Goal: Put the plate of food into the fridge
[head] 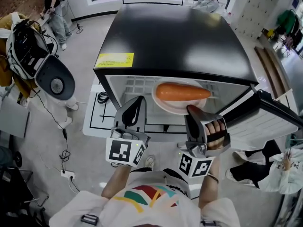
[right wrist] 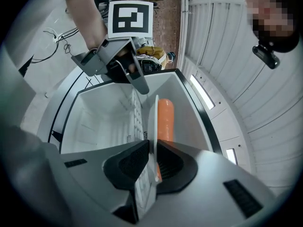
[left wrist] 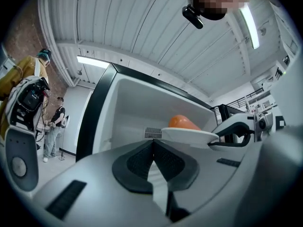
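Note:
A white plate carrying a long orange piece of food is held level just inside the open mouth of the black-topped fridge, above its wire shelf. My right gripper is shut on the plate's near rim. In the right gripper view the plate runs edge-on between the pads, with the orange food beyond. My left gripper hovers left of the plate, shut and empty. In the left gripper view the plate and the right gripper lie to the right.
The fridge door stands swung open at the right. A yellow label sits on the fridge's front left top edge. A white machine and floor cables are at the left. One person stands far left, another sits at the right.

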`<control>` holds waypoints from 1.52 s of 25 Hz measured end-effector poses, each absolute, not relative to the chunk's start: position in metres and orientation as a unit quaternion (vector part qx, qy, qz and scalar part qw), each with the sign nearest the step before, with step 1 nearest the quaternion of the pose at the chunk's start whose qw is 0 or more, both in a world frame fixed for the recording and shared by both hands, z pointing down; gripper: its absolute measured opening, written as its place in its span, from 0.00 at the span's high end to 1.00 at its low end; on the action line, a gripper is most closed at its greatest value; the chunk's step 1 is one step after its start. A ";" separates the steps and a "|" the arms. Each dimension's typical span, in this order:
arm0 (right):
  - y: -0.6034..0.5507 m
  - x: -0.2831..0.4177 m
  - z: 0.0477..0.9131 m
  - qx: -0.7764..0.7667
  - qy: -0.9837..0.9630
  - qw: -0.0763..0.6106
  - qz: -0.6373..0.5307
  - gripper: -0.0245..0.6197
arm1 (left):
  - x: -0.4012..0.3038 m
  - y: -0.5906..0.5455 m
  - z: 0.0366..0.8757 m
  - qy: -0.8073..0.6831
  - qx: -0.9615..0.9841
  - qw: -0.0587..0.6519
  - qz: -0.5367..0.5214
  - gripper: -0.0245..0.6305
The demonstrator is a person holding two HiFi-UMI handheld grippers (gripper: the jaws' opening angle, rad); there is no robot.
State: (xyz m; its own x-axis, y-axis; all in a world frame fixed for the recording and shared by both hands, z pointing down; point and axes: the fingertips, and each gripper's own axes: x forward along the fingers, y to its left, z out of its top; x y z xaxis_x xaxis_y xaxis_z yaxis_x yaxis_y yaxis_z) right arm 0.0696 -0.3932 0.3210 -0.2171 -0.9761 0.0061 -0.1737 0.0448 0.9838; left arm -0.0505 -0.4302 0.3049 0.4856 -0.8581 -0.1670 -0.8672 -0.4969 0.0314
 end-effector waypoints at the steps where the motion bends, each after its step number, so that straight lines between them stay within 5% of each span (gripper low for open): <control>1: -0.396 0.069 0.321 0.478 -0.600 0.404 -0.498 0.90 | -0.052 -0.432 0.301 0.501 -0.861 0.033 0.084 0.95; 38: -0.472 0.067 0.336 0.383 -0.636 0.463 -0.485 0.89 | -0.040 -0.459 0.305 0.528 -0.846 0.023 0.072 0.95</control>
State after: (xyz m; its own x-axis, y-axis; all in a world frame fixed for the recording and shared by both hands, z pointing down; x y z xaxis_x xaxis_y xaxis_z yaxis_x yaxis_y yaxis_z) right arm 0.0666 -0.4717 0.3358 -0.2787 -0.9356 0.2168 -0.0376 0.2362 0.9710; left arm -0.0404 -0.4591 0.3050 0.4331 -0.8895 -0.1459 -0.8961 -0.4424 0.0371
